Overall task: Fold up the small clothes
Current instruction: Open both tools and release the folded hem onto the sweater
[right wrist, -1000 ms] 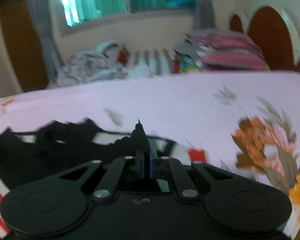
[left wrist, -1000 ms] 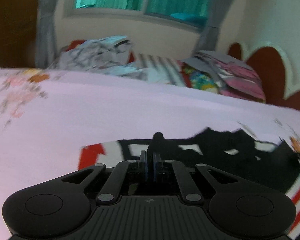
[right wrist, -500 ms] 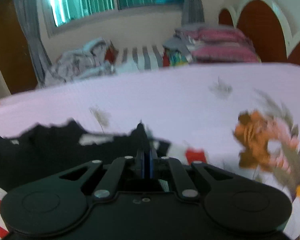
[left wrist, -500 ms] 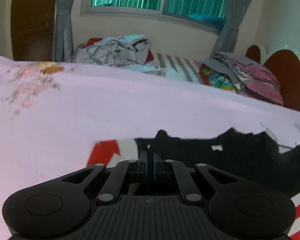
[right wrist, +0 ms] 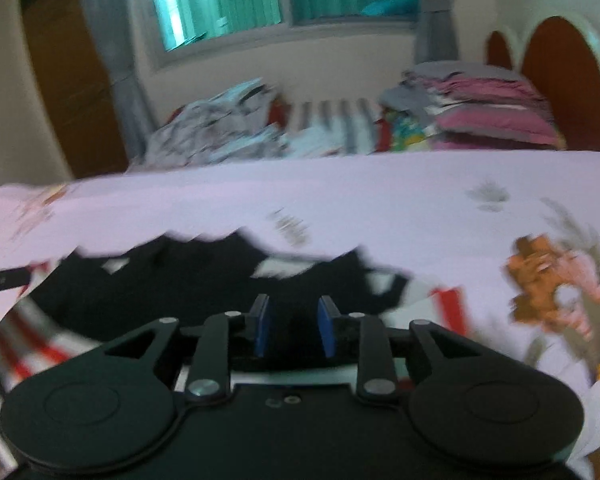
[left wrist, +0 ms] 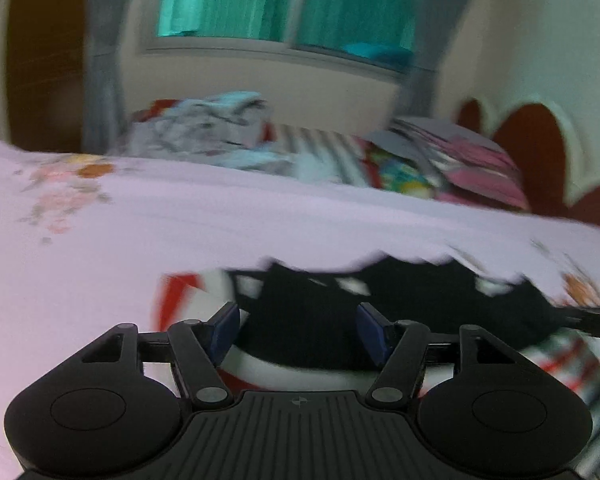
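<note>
A small garment [left wrist: 312, 320], black with red and white stripes, lies flat on the pink floral bedsheet [left wrist: 140, 232]. It also shows in the right wrist view [right wrist: 180, 292]. My left gripper [left wrist: 298, 334] is open just above the garment's near left part, with nothing between its blue pads. My right gripper [right wrist: 293, 330] is open just above the garment's right part, also empty. The tip of the other gripper shows at the edge of each view.
A heap of unfolded clothes [left wrist: 204, 132] lies at the far side of the bed. A stack of folded pink and grey clothes [left wrist: 460, 164] sits at the far right by the headboard [left wrist: 540, 148]. A window with curtains is behind.
Both grippers were shut on the garment's edge and have opened and let go. The garment now lies on the sheet.
</note>
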{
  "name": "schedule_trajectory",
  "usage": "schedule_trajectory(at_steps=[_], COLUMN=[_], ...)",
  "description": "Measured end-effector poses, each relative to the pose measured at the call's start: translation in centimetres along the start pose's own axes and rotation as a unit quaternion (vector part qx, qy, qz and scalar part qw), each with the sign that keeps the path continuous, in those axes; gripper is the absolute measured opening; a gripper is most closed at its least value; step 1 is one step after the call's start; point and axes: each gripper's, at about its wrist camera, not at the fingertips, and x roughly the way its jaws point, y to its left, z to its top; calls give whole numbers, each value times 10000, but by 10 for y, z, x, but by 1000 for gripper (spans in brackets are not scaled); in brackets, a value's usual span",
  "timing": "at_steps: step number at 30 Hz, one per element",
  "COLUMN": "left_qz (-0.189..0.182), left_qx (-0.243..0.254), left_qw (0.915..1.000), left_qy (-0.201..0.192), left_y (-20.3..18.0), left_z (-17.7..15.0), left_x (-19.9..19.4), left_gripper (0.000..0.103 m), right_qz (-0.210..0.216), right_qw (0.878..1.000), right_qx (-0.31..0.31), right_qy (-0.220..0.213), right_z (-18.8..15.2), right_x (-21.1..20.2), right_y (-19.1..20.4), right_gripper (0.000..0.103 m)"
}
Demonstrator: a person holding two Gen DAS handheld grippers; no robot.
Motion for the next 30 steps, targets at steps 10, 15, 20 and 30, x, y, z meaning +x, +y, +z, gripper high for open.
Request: schedule_trajectory(at_steps=[10, 15, 20, 30], left_qz=[99, 311, 250, 313], left_qx=[312, 93, -80, -62], left_qw=[9983, 9980, 9987, 9971], left_qy=[492, 533, 440, 690], left_y=[-20, -2, -11, -7], left_z=[-45, -48, -50, -70], left_x=[4, -10, -38, -47], left_gripper=[63, 63, 63, 63], right_qz=[-143, -357, 53, -268], right_qw=[9981, 9981, 9999, 9985], right_qx=[-522, -434, -100, -357], right_qy=[298, 234, 61, 306], right_z=[-36, -42, -43, -71], right_x=[-1, -14, -37, -44], right_y=[28, 12, 26, 34], right_gripper=[25, 23, 29, 28])
